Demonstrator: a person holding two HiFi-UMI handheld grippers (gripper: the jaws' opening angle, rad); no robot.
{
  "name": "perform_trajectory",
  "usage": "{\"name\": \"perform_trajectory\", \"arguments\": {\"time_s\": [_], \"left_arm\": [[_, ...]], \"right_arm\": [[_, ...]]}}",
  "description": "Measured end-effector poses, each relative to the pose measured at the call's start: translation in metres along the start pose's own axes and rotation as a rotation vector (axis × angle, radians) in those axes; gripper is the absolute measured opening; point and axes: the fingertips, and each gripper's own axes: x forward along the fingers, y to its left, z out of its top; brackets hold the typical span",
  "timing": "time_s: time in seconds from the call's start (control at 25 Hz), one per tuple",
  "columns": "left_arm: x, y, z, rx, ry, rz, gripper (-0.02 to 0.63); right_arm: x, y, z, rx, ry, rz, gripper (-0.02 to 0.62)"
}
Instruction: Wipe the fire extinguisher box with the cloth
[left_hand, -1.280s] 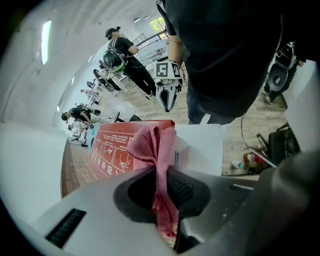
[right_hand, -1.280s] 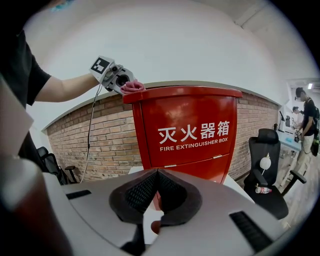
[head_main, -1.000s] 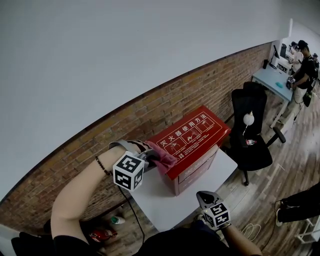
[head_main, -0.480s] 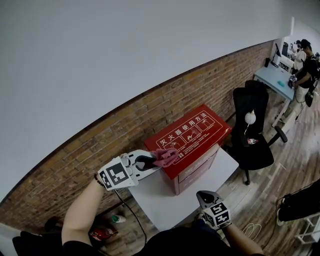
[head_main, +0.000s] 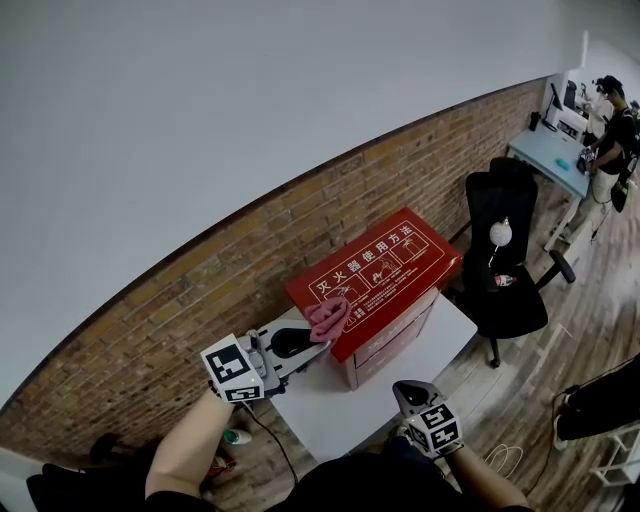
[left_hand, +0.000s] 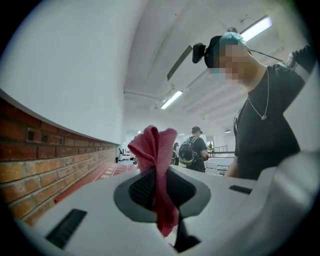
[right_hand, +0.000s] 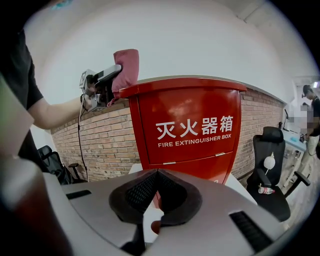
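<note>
The left gripper (head_main: 312, 341) pinches the pink cloth (head_main: 328, 317) at the left corner of the red fire extinguisher box (head_main: 392, 268) lid. The right gripper (right_hand: 157, 181) hangs closed and empty. Wiping looks underway, and the front probably remains.

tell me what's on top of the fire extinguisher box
The pink cloth, clamped in the left gripper's jaws, at the left end of the fire extinguisher box's lid. White printed instructions fill the rest. The patch under the cloth is covered.

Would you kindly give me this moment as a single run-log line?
fire extinguisher box: on white table | left gripper: shut on pink cloth at box lid corner | right gripper: shut, empty
</note>
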Motion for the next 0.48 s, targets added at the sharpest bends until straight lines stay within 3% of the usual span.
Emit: {"name": "perform_trajectory", "arguments": {"time_s": [0.2,0.48], "left_arm": [[0.02,-0.008,-0.003,-0.059,0.013,0.025,0.055],[0.044,0.0,-0.016,-0.047,0.212,0.088,0.055]], "right_arm": [[-0.001,-0.005,-0.004,0.005,0.003,-0.006,0.02],[-0.002,-0.015,-0.006,0.021,0.001,-0.015,0.02]]}}
